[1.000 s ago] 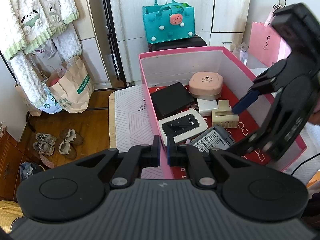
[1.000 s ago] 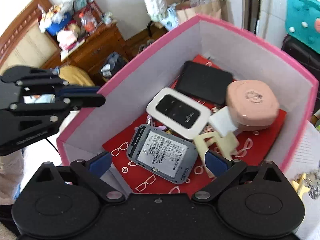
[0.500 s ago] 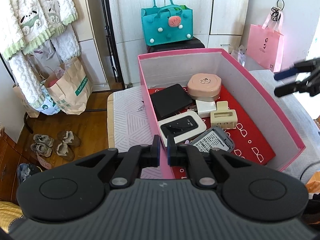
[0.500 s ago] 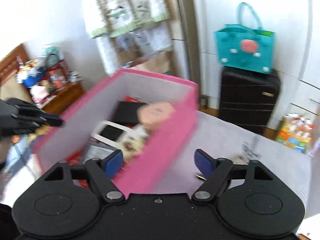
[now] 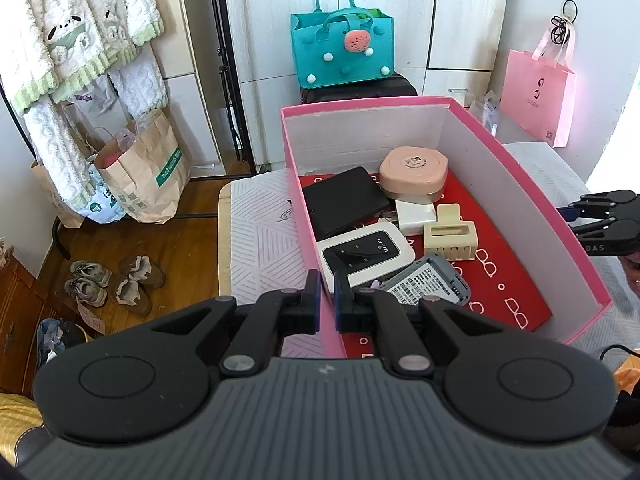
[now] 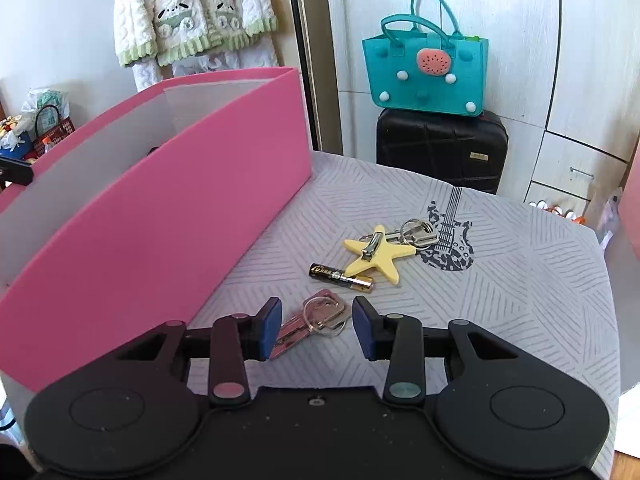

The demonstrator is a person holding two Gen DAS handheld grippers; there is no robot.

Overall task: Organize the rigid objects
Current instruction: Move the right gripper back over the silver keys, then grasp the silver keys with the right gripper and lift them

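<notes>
A pink box point(image 5: 532, 184) holds a black case point(image 5: 344, 200), a pink round case point(image 5: 412, 170), a white wifi router point(image 5: 366, 252), a cream hair clip point(image 5: 450, 234) and a grey battery pack point(image 5: 428, 282). My left gripper point(image 5: 324, 306) is shut on the box's near left wall. My right gripper point(image 6: 316, 330) is open, low over the mat, its fingers either side of a pink key point(image 6: 312, 320). Beyond it lie a battery point(image 6: 340, 273) and a yellow star keyring point(image 6: 376, 252) with keys. The pink box point(image 6: 160, 216) stands left of them.
A grey patterned mat point(image 6: 500, 264) covers the table, whose edge curves at the right. A black suitcase point(image 6: 440, 152) with a teal bag point(image 6: 424, 68) stands behind. Paper bags point(image 5: 140, 172) and shoes point(image 5: 116, 280) are on the floor at left.
My right gripper has left the inside of the box, swung right over its wall and come down over the pink key on the mat. My left gripper has stayed shut on the box wall.
</notes>
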